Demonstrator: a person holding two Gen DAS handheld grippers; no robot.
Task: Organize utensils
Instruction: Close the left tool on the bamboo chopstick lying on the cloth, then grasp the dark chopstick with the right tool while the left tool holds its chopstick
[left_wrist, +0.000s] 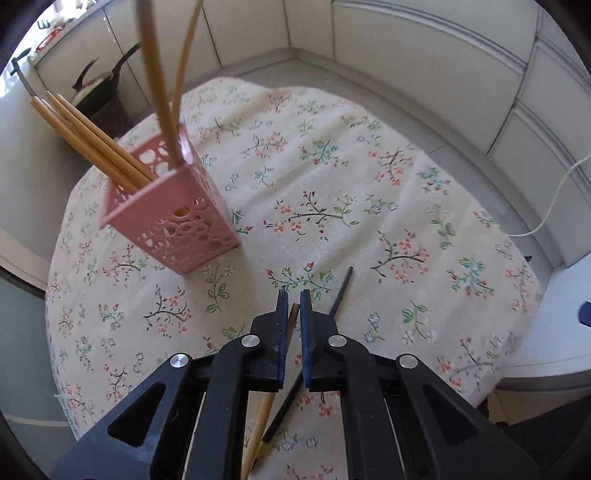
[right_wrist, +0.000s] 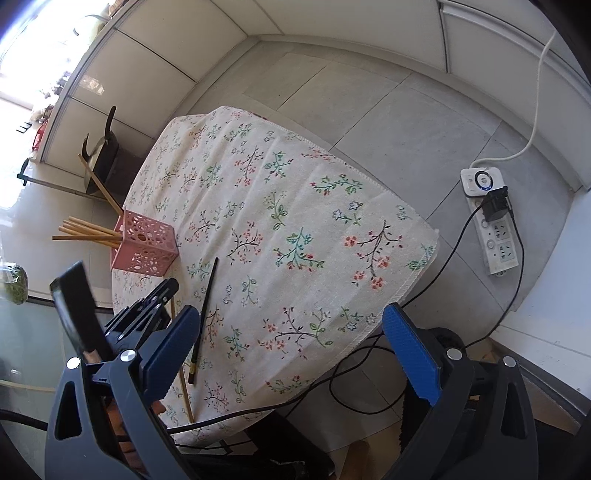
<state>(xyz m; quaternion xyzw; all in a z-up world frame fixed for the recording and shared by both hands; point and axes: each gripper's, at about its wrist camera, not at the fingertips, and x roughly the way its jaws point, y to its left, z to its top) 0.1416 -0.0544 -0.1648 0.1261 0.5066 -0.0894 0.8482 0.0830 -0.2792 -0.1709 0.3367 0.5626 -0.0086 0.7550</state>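
- Far left on the floral tablecloth (left_wrist: 332, 177): pink holder (left_wrist: 173, 218), square, plastic, walls pierced with round holes, upright, already bristling with bamboo chopsticks (left_wrist: 92, 142) leaning out over its left rim.
- Lower centre: left gripper (left_wrist: 293, 314), jaws drawn almost together on a bamboo chopstick (left_wrist: 267, 410); blue ridged pads pinching it near its upper end, the pale round shaft trailing back under the frame toward the table's near edge.
- Long axis of that stick roughly in line with the fingers, so a swing up and left needed to bring it to the holder's open mouth; holder well apart from the tips, up-left of them.
- Just right of the pads: black chopstick (left_wrist: 341, 291), thin, dark, matte, flat on the cloth, slanting away to the upper right, not gripped.
- Further right: right gripper (right_wrist: 291, 339) spread wide, nothing between its blue pads, hanging over the table's near edge; clearly farther from the holder than the left.
- Likely left for later: the black chopstick.
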